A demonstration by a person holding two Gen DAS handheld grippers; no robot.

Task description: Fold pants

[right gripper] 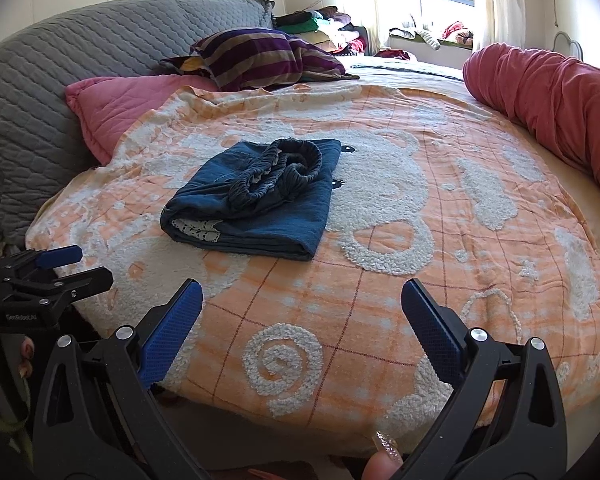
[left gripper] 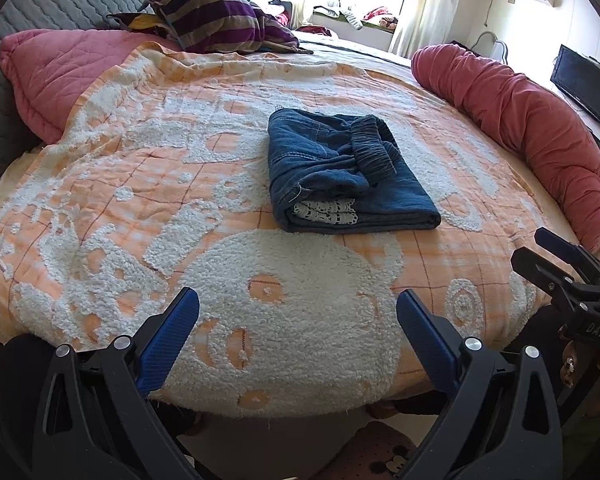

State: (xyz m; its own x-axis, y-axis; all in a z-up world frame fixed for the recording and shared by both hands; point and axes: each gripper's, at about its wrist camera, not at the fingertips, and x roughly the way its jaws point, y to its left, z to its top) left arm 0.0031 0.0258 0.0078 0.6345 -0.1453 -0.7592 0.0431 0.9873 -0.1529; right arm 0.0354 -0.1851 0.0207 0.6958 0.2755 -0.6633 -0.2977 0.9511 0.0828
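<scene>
Apparently done: we saw pants (left gripper: 350, 172) folded into compact denim bundle mid-bed, well back from near edge. Our left gripper (left gripper: 298, 332) and right gripper (right gripper: 302, 322) hovered with fingers apart, empty. We judged fabric soft, floppy, moderately heavy; best gripped at folded edges.

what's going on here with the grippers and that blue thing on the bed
A person holds a two-finger gripper in each hand over a bed. The denim pants already lie folded into a compact bundle on the orange-and-white blanket, elastic waistband on top. Neither gripper touches them: the left gripper and the right gripper both hover near the blanket's near edge with jaws wide apart and nothing between them. The folding looks done or nearly so.
</scene>
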